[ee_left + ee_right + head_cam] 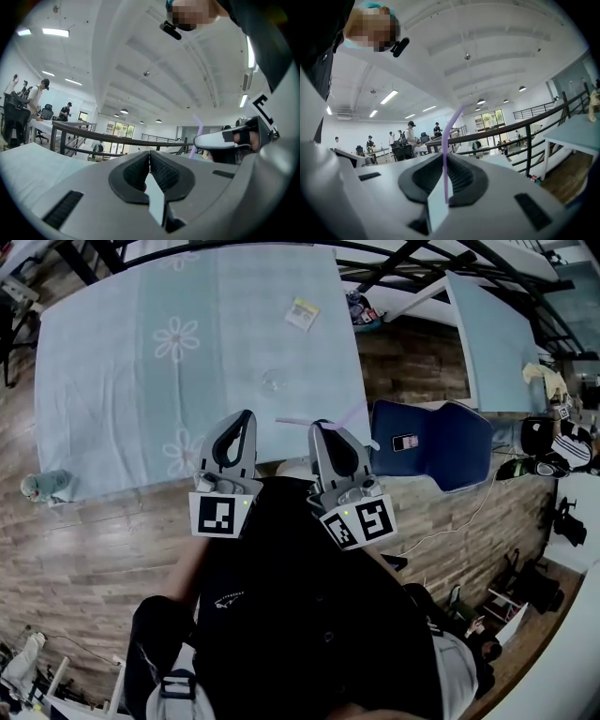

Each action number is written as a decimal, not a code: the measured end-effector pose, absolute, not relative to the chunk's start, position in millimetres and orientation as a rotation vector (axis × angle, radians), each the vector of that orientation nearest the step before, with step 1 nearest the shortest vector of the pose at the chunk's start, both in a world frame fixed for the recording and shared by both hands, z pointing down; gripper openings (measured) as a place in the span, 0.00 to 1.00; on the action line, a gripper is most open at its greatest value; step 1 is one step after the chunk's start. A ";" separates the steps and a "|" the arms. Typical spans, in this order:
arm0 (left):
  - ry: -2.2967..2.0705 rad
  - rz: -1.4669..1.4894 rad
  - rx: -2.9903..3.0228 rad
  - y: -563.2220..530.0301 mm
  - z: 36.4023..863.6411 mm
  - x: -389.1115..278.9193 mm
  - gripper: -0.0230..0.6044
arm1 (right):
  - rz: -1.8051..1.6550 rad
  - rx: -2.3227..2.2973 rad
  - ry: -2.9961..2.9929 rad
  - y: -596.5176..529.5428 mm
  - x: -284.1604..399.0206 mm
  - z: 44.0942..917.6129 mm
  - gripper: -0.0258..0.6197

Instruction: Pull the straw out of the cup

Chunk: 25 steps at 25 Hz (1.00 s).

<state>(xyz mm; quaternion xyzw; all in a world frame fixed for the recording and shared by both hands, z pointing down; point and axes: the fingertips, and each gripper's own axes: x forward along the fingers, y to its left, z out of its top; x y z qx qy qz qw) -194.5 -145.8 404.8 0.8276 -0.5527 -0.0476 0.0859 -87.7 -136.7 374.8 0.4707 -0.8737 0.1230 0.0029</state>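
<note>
Jaws on right gripper (445, 164) are clamped on the purple straw (449, 136), which crosses the pads and hangs free over the table's near edge. Left gripper (149, 159) sits just beside it, jaws together on nothing. Straw looks fully out of the cup (271, 381) (faint clear shape further in on the flowered tablecloth (112, 381), hard to confirm), so pull-out reads as done, with at most a set-down left.

Open-plan office or lab hall, strip lights (55, 32) glowing on a white ceiling (140, 56), people (411, 133) standing at desks (372, 150), black railing (525, 126) running past, cloth-covered tabletop (103, 427) sitting on wood-plank floor (94, 549)
</note>
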 end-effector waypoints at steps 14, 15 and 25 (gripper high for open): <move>-1.606 -0.145 2.463 -142.4 412.4 -198.2 0.06 | 0.377 1.509 -2.687 -127.3 -85.4 385.5 0.10; -1.602 -0.153 2.468 -142.8 411.4 -196.0 0.06 | 0.372 1.518 -2.678 -126.9 -82.6 385.4 0.10; -1.590 -0.155 2.484 -143.4 409.8 -185.6 0.06 | 0.367 1.537 -2.664 -128.7 -71.2 386.7 0.10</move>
